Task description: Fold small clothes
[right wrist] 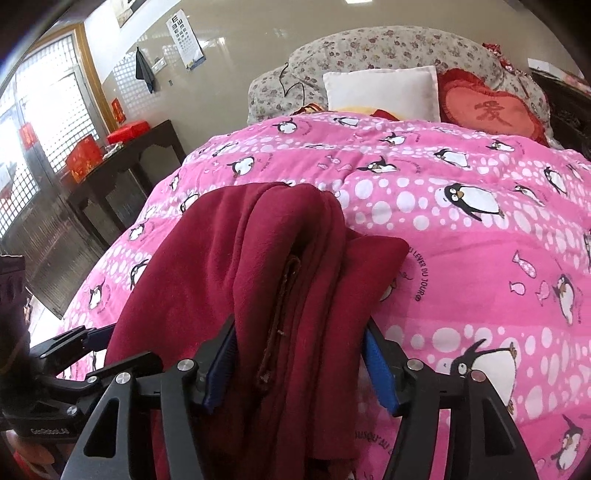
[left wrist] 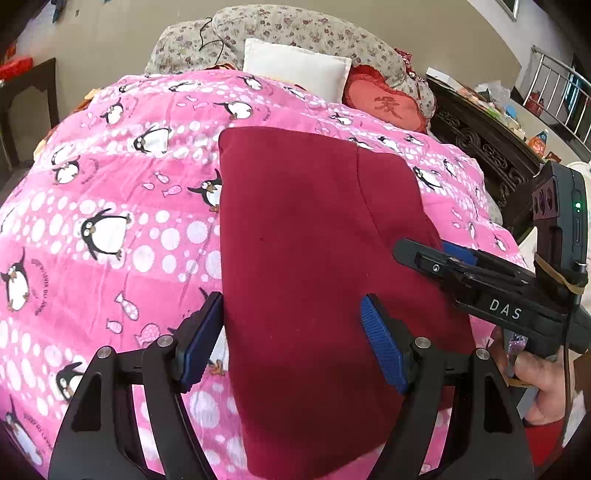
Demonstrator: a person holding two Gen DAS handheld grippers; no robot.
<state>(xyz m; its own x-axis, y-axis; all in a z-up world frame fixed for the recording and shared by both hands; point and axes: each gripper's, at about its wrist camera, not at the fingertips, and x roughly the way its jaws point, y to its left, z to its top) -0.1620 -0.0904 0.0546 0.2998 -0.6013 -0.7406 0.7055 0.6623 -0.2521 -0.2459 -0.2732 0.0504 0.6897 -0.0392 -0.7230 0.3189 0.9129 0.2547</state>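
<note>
A dark red garment (left wrist: 314, 240) lies folded into a long rectangle on the pink penguin quilt (left wrist: 110, 206). My left gripper (left wrist: 291, 339) is open, its blue pads straddling the near left part of the garment, not clamped. My right gripper (right wrist: 299, 365) is open with the garment's thick folded edge (right wrist: 280, 280) bunched between its pads. In the left wrist view the right gripper (left wrist: 439, 258) reaches in from the right at the garment's right edge.
A white pillow (left wrist: 295, 66), a red heart cushion (left wrist: 384, 103) and a floral bolster (left wrist: 295, 29) lie at the bed's head. A dark carved headboard or cabinet (left wrist: 491, 155) stands to the right. A dark side table (right wrist: 122, 173) with red boxes stands left.
</note>
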